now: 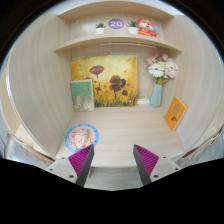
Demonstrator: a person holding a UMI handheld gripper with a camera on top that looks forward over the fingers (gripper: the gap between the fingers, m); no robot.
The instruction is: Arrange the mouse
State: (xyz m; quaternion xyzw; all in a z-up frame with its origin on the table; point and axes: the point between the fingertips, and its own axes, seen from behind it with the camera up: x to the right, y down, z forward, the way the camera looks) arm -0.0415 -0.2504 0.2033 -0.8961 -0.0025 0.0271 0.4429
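Observation:
No mouse shows in the gripper view. My gripper (113, 163) is open, its two fingers with magenta pads (82, 160) spread wide over a pale wooden desk (115, 130). Nothing sits between the fingers. Whatever lies below and close in front of the fingers is hidden.
A flower painting (106, 80) leans on the back wall with a small card (82, 94) before it. A vase of flowers (158, 80) stands at the right, an orange card (175, 112) beside it. A round picture disc (81, 136) lies near the left finger. Shelves above hold small plants (100, 28) and ornaments.

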